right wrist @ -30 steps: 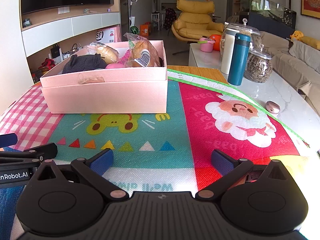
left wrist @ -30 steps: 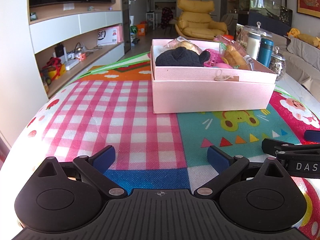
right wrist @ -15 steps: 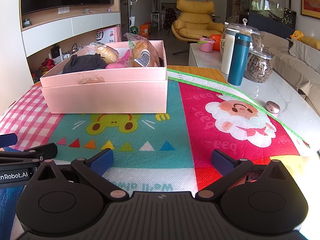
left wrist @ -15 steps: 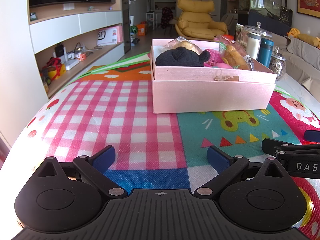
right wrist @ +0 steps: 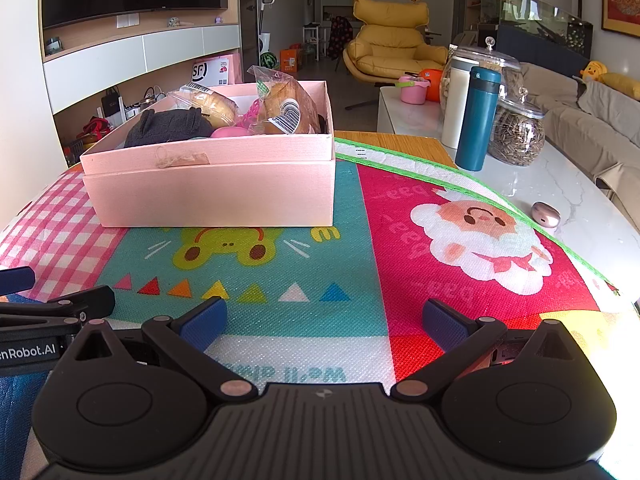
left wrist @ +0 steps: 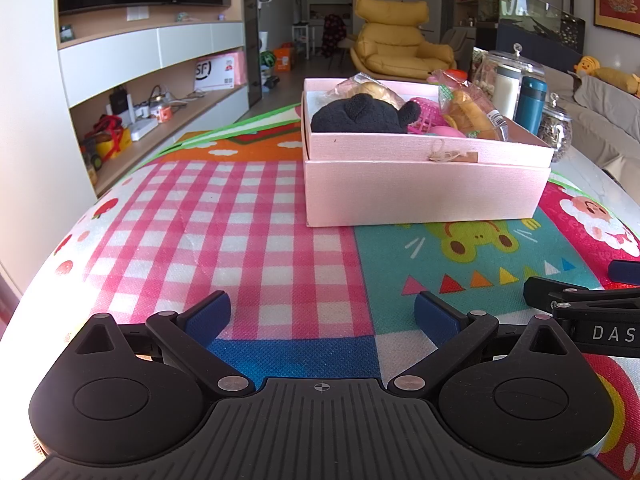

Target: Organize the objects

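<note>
While fingers [left wrist: 204, 314] gape empty, pink box [left wrist: 420, 184] sits well ahead.

The pink box [right wrist: 212, 196] looks like matt, finely textured paperboard, resting on a coarse woven mat [right wrist: 320, 280]. Right of the box, glossy glass jars [right wrist: 516, 132] stand on polished marble [right wrist: 592, 216].

Both views are taken low over the mat [left wrist: 240, 220], facing forward (side by side); the box [left wrist: 420, 188] [right wrist: 212, 188] ahead is shared.
</note>
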`<control>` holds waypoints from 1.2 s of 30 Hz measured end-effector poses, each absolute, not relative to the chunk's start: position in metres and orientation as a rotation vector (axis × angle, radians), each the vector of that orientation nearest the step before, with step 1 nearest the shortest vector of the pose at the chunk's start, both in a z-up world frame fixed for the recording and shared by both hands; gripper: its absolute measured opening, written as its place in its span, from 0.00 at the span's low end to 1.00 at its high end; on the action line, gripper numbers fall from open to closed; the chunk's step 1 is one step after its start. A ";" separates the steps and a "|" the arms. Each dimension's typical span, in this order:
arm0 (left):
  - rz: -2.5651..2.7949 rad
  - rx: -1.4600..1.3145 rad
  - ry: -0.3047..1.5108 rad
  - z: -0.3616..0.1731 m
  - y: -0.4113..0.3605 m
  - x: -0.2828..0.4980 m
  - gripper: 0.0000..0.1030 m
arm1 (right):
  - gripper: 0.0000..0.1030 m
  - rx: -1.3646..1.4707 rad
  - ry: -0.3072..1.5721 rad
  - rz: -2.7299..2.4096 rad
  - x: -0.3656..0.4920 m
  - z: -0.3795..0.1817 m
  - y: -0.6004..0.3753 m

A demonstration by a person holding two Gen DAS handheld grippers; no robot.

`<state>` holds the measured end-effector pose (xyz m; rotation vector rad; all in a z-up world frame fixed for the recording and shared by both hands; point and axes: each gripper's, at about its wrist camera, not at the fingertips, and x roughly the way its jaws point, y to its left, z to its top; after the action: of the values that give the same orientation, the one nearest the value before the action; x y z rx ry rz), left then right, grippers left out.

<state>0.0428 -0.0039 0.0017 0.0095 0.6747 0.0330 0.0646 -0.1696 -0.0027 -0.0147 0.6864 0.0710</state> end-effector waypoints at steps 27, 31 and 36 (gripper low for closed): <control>0.033 0.007 0.677 0.002 0.000 0.044 0.99 | 1.00 -0.015 0.686 0.071 0.065 -0.003 -0.169; 0.033 0.007 0.677 0.002 0.000 0.044 0.99 | 1.00 -0.015 0.686 0.071 0.065 -0.003 -0.169; 0.032 0.006 0.677 0.002 0.000 0.044 0.98 | 1.00 -0.015 0.686 0.071 0.065 -0.003 -0.169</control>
<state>0.0440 -0.0003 0.0018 0.0056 0.6770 0.0323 0.0652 -0.1694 -0.0025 -0.0149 0.6864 0.0710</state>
